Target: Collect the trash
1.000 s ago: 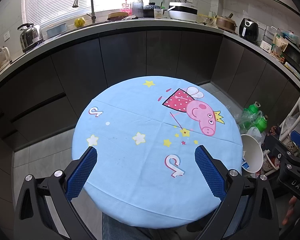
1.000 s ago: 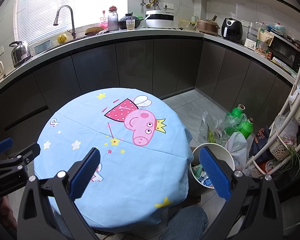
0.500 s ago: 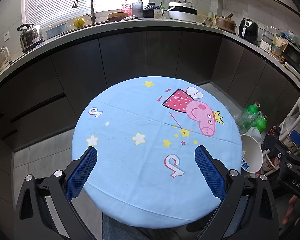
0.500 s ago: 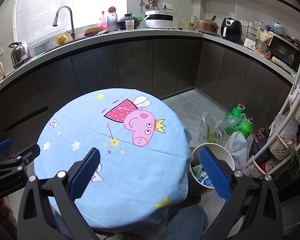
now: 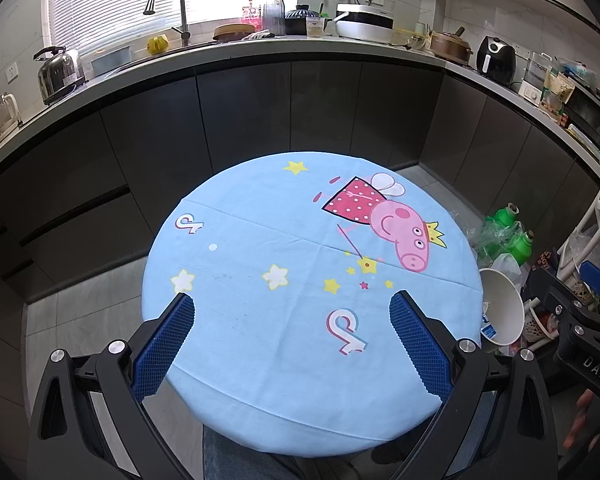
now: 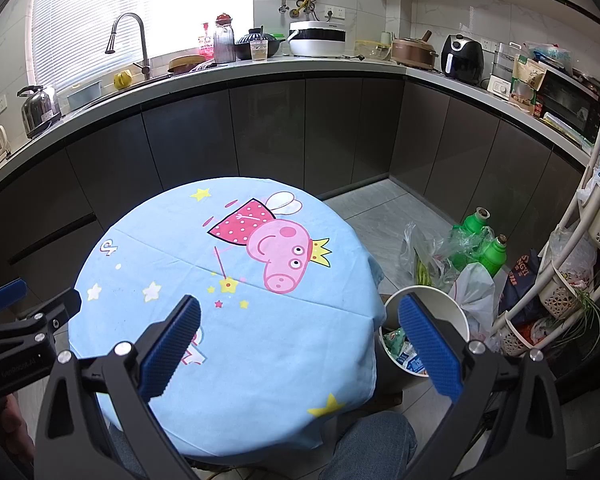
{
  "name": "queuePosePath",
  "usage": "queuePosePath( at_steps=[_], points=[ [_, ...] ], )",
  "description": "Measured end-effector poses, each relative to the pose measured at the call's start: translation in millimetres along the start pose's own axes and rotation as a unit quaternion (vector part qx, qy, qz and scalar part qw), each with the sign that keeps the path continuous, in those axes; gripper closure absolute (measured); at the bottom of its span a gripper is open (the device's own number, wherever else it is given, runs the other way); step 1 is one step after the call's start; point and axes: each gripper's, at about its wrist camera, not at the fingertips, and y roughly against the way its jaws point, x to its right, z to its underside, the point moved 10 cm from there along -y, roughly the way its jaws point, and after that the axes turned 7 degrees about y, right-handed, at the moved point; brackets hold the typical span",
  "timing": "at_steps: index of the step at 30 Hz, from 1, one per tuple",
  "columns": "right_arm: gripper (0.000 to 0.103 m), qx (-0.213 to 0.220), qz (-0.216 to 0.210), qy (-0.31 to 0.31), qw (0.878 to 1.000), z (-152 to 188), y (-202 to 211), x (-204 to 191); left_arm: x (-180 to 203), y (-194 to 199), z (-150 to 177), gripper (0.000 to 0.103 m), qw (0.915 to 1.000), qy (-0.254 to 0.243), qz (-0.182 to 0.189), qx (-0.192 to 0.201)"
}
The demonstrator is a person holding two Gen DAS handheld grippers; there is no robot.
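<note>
A round table [image 5: 260, 248] [image 6: 180, 240] under a light blue cartoon-pig cloth carries no loose items in either view. My left gripper [image 5: 292, 304] hovers open over its near edge, nothing between the blue pads. My right gripper [image 6: 300, 306] is also open and empty, over the table's right edge. A white trash bin [image 6: 456, 312] [image 5: 504, 300] stands on the floor right of the table with wrappers inside. The right gripper [image 5: 580, 320] shows at the right edge of the left wrist view; the left gripper [image 6: 20, 320] shows at the left edge of the right wrist view.
Clear plastic bags [image 6: 432, 256] and two green bottles [image 6: 476, 224] lie on the floor behind the bin. A white rack with baskets [image 6: 572, 280] stands at the far right. Dark cabinets [image 5: 240, 120] and a cluttered counter curve behind. A person's jeans-clad knees [image 6: 372, 444] sit under the table.
</note>
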Motion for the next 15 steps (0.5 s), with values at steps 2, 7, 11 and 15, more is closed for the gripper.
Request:
queuePosePath(
  at_steps=[2, 7, 11, 15],
  points=[
    [0.003, 0.0, -0.001, -0.001, 1.0, -0.5, 0.1, -0.3, 1.1, 0.6, 0.0, 0.009, 1.0, 0.0, 0.003, 0.001],
    [0.003, 0.002, -0.001, -0.001, 1.0, -0.7, 0.2, 0.0, 1.5, 0.9, 0.6, 0.009, 1.0, 0.0, 0.005, 0.001],
    [0.003, 0.001, 0.0, -0.003, 1.0, -0.6, -0.6, 0.4, 2.9, 2.7, 0.3, 0.009, 1.0, -0.003, 0.005, 0.003],
    [0.004, 0.001, 0.0, -0.002, 1.0, -0.5, -0.4, 1.1, 3.1, 1.7, 0.3, 0.009, 1.0, -0.004, 0.005, 0.001]
  ],
)
